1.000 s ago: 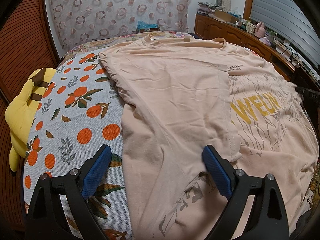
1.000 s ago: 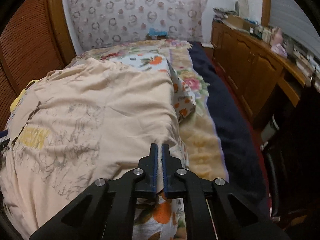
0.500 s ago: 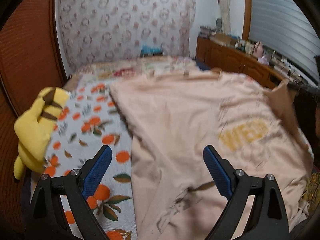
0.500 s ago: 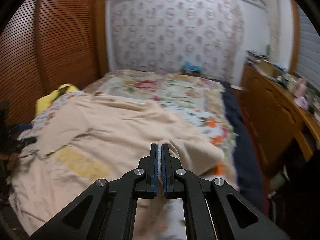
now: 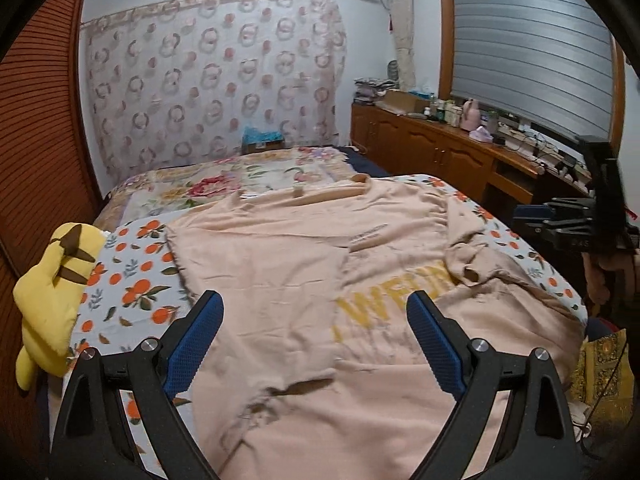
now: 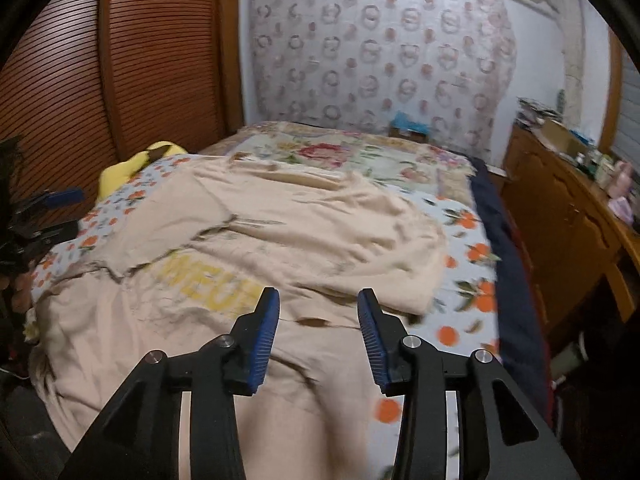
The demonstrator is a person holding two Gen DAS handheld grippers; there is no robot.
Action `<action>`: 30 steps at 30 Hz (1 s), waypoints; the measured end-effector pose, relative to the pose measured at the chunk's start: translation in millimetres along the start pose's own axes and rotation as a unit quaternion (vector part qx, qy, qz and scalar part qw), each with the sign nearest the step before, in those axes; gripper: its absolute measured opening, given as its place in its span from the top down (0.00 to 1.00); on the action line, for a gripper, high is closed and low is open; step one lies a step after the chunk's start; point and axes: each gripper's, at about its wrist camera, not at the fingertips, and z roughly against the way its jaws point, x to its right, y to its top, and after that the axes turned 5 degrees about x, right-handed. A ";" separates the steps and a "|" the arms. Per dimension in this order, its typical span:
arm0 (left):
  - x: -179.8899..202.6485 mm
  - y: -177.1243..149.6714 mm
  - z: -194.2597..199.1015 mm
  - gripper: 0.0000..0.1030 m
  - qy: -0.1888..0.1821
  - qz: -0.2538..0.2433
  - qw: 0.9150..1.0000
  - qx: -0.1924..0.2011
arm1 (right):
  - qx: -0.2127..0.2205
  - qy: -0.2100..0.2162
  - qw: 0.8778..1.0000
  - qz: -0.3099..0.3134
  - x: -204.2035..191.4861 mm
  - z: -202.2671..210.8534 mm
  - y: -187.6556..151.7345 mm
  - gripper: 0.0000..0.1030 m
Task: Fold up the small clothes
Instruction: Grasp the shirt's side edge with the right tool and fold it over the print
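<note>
My left tongs [image 5: 315, 330] hang spread wide and empty above the near part of the peach T-shirt [image 5: 280, 280], which lies on the bed [image 5: 132, 280] over the orange-print sheet. My right tongs [image 6: 319, 322] are parted too, holding nothing, over the shirt's near right side. I judge both are held off the cloth so it can settle and I can see its shape before choosing the next edge. The left side panel [image 5: 256, 264] lies folded inward over the body, partly covering the yellow lettering [image 5: 392, 296]. Further right, the other sleeve [image 5: 476, 260] lies rumpled towards the middle rather than flat, so I think it needs smoothing. Beyond the left edge, the yellow plush toy [image 5: 56, 288] sits clear of the shirt.
</note>
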 end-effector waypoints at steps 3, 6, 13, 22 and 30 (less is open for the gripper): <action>10.4 -2.0 0.8 0.09 -0.009 -0.002 1.000 -0.001 | -0.024 -0.023 0.999 -0.018 14.7 -7.3 -7.7 0.59; 17.1 -3.7 1.4 0.09 -0.013 -0.005 1.000 -0.003 | -0.053 -0.032 0.997 -0.039 29.2 -26.5 -13.8 0.59; 21.2 -7.6 -1.1 0.09 -0.014 -0.010 1.000 -0.010 | -0.083 -0.026 0.991 -0.098 55.1 -75.5 -1.8 0.59; 19.4 -14.0 -4.4 0.09 -0.013 -0.004 1.000 -0.021 | -0.040 0.026 0.995 -0.082 48.5 -94.9 36.1 0.98; 14.3 -14.2 -2.5 0.09 -0.004 0.005 1.000 -0.014 | -0.005 0.056 0.998 -0.026 -1.7 -93.7 90.3 0.98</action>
